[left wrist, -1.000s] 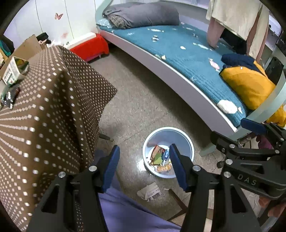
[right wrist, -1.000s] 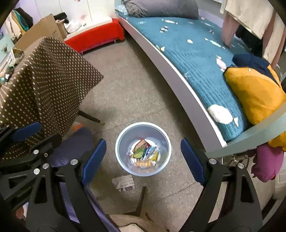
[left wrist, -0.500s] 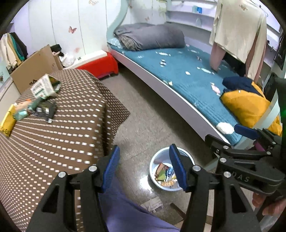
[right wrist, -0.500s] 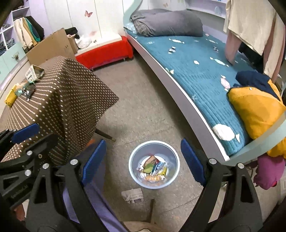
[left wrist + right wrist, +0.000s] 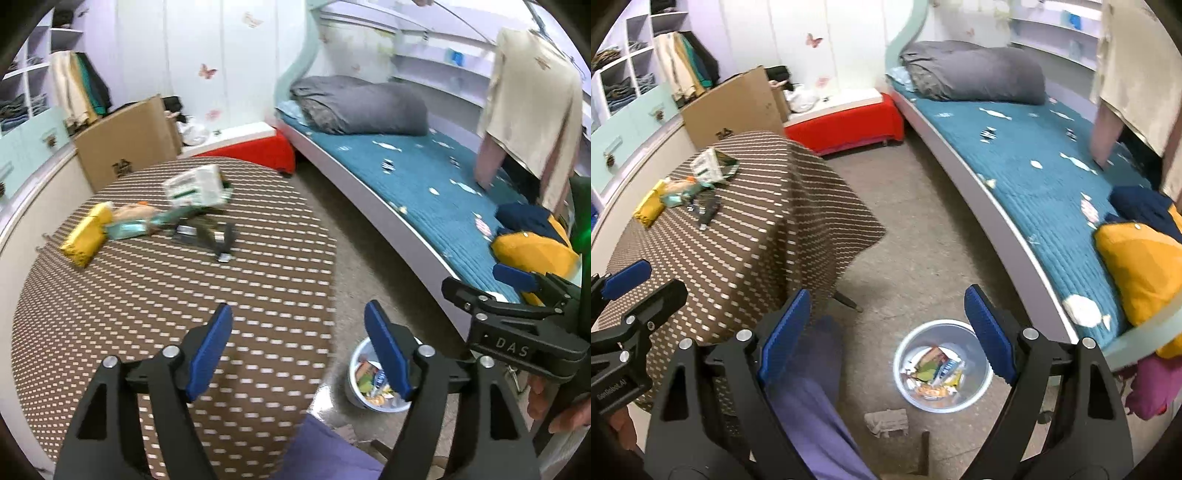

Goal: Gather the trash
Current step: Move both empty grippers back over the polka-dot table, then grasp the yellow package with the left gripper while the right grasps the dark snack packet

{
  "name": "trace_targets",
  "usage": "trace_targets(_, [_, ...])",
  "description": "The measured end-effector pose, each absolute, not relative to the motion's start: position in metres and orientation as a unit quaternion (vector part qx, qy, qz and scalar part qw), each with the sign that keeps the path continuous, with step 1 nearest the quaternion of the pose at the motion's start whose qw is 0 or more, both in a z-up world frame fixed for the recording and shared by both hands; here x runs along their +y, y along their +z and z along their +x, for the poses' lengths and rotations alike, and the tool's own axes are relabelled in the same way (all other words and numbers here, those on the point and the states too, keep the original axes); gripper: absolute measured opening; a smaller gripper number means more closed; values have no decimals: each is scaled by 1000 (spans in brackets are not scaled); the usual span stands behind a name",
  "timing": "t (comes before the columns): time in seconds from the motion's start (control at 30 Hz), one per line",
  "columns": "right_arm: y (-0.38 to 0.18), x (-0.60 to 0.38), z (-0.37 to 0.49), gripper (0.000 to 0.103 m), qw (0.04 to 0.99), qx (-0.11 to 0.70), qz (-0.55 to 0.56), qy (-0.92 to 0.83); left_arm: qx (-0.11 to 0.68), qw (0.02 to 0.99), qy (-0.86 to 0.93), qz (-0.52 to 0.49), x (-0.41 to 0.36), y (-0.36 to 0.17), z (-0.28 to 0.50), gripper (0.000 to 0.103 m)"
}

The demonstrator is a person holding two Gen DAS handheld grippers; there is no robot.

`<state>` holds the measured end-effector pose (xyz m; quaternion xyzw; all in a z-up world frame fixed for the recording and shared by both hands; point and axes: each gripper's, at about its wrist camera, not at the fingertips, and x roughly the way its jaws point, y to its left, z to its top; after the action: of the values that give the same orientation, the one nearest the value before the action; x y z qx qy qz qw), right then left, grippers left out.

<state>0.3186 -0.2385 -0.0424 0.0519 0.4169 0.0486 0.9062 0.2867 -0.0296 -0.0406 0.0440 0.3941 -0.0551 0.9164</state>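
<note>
Both hand-held grippers [image 5: 297, 347] now higher.

Trash [image 5: 155, 218] on table [image 5: 184, 295], bin [image 5: 943, 363] on floor between table and bed [image 5: 1034, 166]

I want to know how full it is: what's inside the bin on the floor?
The bin holds a shallow heap of colourful wrappers. They cover the bottom, so anything beneath them is hidden.
</note>
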Motion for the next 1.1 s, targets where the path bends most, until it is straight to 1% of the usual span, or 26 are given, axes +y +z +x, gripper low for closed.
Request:
trace_targets(0.23, [-28,-188,337,84,909,403,30,100,394,919,1,13,31,-32,293,77])
trace_targets(0.5, [-25,-123,361,84,899,403,-10,172,397,916,59,-20,105,-34,301,80])
trace_targets(0.63, [-28,-88,379,84,891,405,-31,204,401,912,77,-29,137,-35,310,83])
trace_targets(0.73, [-34,-63,393,84,885,407,-48,222,405,910,81,-38,161,-36,319,89])
trace_targets(0.83, [-39,-44,408,82,881,408,-61,233,407,909,81,-33,180,-37,332,90])
trace_targets(0.97, [-48,-28,430,72,874,420,-69,233,415,906,82,-28,207,-37,360,91])
trace_targets(1.0, [-51,-25,436,64,872,426,-67,232,418,905,80,-27,210,-37,367,91])
trace_targets(1.03, [-52,-24,439,59,872,428,-67,230,422,903,78,-23,214,-38,374,91])
trace_targets(1.1, [-55,-20,446,47,875,422,-75,225,426,902,73,-13,221,-40,388,91])
